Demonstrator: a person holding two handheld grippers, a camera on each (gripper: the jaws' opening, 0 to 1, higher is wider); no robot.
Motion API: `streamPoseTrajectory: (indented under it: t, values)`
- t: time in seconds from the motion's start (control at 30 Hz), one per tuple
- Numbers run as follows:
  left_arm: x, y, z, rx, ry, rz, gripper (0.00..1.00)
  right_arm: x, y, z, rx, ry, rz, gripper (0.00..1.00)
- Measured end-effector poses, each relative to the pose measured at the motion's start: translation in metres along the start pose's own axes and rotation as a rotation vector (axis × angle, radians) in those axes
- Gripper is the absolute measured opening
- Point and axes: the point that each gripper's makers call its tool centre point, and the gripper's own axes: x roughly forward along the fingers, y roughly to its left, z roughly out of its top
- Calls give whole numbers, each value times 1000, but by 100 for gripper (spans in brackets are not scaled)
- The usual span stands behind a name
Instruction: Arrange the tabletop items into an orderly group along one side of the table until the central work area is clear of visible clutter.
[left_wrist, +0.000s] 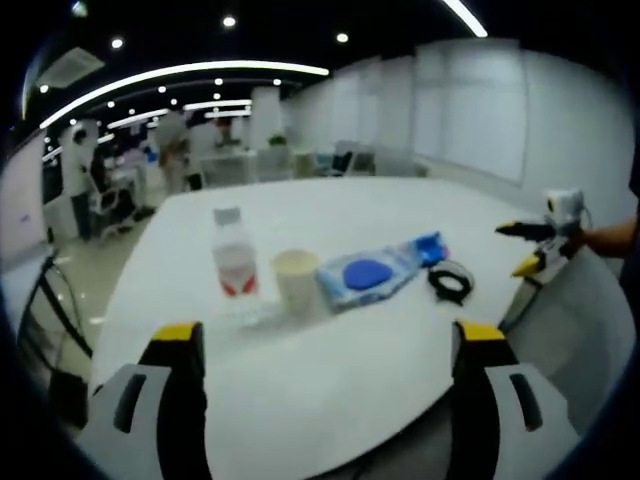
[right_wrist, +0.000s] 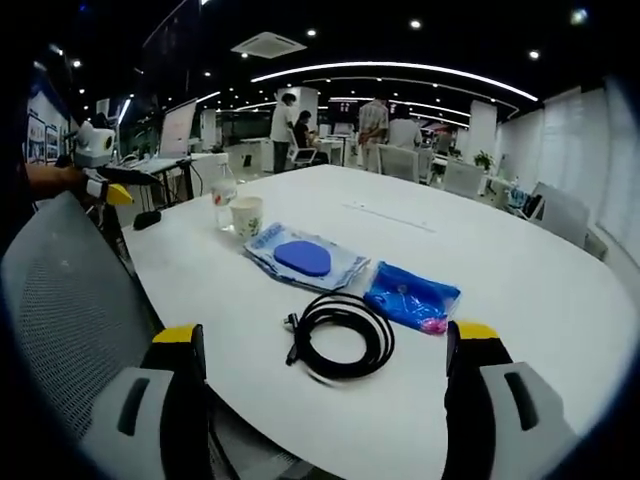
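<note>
Here, white table carries everything in a row near one edge. Grey mesh chair sits beside it. Wipes pack w/ blue lid, blue pouch, coiled black cable, paper cup, water bottle. Left gripper & right gripper both spread wide, holding nothing.
</note>
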Motion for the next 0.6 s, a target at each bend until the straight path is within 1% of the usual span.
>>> streamPoseTrajectory:
  t: [0.07,0.2,0.4,0.6]
  values:
    - [-1,3,4,0,-26,11,99,0,1,0,0,-1,-4,99]
    - [-1,3,0,20,-10,18,99,-1,3,-1,-8,-2,-18,99]
    - [-1,5,-2,21,-13,22,99,-2,-1,1,2,-15,-49,99]
    - [-1,6,-4,43,-9,23,99,-1,0,1,-3,-12,-47,99]
